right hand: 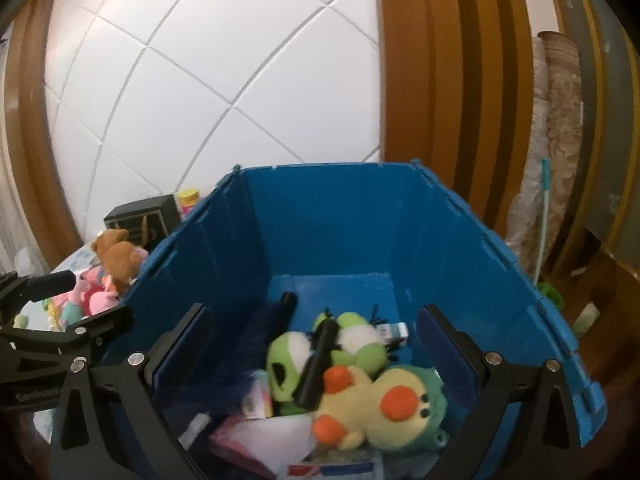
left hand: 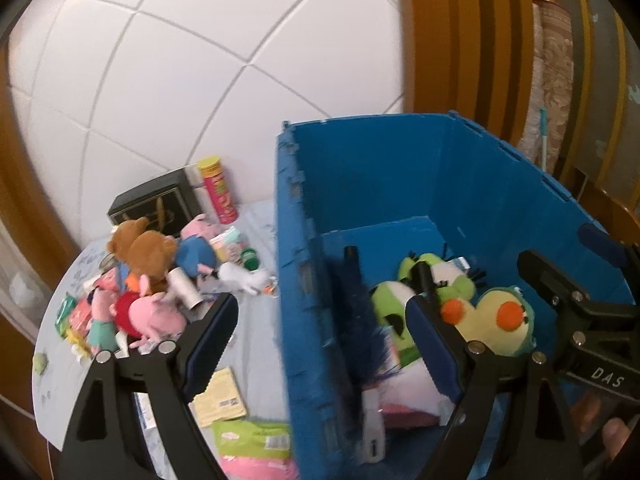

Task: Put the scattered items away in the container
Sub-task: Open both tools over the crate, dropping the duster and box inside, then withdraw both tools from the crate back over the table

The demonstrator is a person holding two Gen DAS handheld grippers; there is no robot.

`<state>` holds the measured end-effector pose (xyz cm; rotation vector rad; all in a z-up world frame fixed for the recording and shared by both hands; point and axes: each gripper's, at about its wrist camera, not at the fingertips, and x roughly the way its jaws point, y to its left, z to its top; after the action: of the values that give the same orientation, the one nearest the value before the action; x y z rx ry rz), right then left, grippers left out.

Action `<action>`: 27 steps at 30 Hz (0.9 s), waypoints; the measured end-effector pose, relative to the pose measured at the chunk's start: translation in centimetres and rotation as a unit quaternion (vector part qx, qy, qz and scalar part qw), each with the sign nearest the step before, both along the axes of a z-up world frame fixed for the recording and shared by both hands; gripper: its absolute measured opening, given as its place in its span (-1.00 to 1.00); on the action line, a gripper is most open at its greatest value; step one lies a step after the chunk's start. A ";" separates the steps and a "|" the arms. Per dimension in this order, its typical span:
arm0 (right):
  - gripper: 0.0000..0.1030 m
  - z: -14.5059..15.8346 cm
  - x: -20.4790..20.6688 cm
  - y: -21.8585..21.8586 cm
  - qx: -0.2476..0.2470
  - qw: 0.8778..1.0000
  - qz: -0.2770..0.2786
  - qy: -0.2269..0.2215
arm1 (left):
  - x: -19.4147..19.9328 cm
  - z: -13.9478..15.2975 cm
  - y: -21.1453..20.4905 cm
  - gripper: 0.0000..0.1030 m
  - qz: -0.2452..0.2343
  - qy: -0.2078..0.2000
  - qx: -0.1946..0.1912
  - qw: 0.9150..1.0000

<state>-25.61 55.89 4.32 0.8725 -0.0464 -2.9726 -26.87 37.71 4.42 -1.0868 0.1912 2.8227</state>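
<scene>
Both the left gripper (left hand: 320, 344) and right gripper (right hand: 312, 344) are hanging wide open, holding nothing, over the blue crate (right hand: 360, 220); plush toys (left hand: 148, 280) are lying beside it on the surface (left hand: 256, 344).

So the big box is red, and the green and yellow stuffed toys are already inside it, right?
Not quite: the big box is blue, not red, as the right wrist view shows. The rest is right: the green stuffed toy and the yellow stuffed toy are already inside it.
</scene>
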 end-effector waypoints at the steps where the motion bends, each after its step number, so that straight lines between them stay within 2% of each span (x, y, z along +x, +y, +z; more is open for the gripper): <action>1: 0.99 0.0 0.2 -0.6 0.000 1.000 0.002 -0.001 | 0.4 0.0 -0.7 0.67 0.002 0.001 0.002 1.000; 10: 0.99 0.5 3.4 -7.4 0.010 1.000 0.011 0.005 | 3.7 -1.1 -8.9 0.67 0.015 0.000 0.021 1.000; 17: 0.99 0.6 6.2 -15.8 0.012 1.000 0.026 0.012 | 6.8 -3.1 -19.2 0.67 0.048 -0.006 0.033 0.998; 22: 0.99 0.0 8.6 -22.9 0.008 0.999 0.049 0.017 | 9.0 -6.0 -27.5 0.67 0.082 -0.028 0.031 0.996; 27: 1.00 -2.2 9.8 -29.3 0.000 0.997 0.074 0.000 | 10.9 -9.5 -35.4 0.67 0.123 -0.061 0.021 0.990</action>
<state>-15.80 26.55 2.08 0.8353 0.0182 -2.8352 -15.95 2.36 -5.06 -1.3553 -0.0160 2.9413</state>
